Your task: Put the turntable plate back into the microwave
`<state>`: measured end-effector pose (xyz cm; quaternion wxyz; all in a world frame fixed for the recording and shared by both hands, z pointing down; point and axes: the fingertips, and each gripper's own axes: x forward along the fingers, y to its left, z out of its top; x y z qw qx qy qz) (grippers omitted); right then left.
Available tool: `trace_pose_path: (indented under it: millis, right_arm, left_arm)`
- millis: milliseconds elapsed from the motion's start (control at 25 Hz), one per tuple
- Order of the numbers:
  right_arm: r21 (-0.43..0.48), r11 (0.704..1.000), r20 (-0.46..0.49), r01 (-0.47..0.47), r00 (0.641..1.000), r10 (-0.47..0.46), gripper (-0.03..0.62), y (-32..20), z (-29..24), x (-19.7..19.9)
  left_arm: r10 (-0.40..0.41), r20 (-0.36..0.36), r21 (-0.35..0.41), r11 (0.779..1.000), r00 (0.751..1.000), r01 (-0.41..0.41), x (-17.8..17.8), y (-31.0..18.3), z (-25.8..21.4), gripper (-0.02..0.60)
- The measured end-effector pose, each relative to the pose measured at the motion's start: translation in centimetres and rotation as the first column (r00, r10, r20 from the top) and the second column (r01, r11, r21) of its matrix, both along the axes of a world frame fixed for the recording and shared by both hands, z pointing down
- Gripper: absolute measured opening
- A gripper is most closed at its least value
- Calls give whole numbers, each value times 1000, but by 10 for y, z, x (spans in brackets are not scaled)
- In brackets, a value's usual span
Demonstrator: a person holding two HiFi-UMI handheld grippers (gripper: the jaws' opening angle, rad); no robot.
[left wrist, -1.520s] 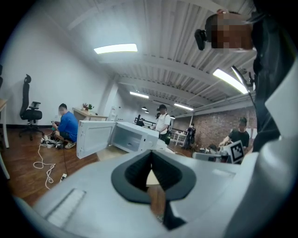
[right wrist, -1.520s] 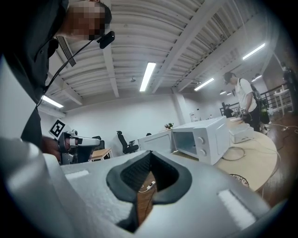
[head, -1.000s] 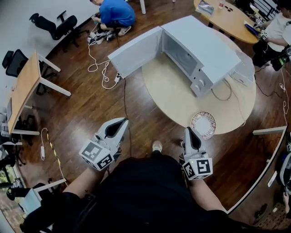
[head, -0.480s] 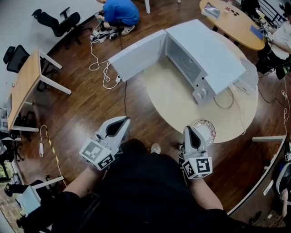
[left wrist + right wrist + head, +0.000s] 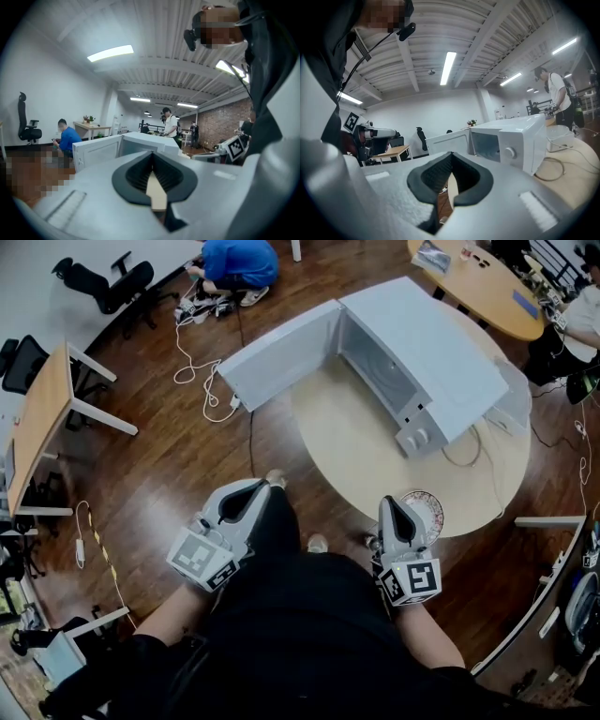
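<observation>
The person has stepped closer, so the open microwave (image 5: 412,362) and the table (image 5: 356,451) are nearer. The plate (image 5: 428,509) now lies just past the right gripper (image 5: 390,503) tips. That one and the left gripper (image 5: 257,487) are squeezed closed, holding nothing. Grabbing the plate likely comes next.

The microwave (image 5: 422,352) had a smooth white painted shell, the round table (image 5: 356,451) a matt pale wooden top, the floor (image 5: 178,465) glossy dark planks, the turntable plate (image 5: 428,509) a smooth patterned face.
</observation>
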<state>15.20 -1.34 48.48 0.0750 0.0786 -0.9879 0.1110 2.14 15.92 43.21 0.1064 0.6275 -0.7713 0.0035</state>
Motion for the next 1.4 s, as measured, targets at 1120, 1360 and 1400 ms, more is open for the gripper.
trace_pose_path:
  millis: [1120,1360,1400]
  right_arm:
    - [-18,938,-54,-347,937,346,2,-63,22,-111]
    - [0,902,-58,-432,901,431,2,-69,13,-130]
    - [6,895,-55,-447,893,446,2,-71,11,-133]
  left_arm:
    - [453,-9,17,891,891,-453,-144,-166,17,5]
    - [570,-17,27,821,821,-570,-157,-192,24,4]
    - [587,-19,37,810,810,-586,-158,-197,23,5]
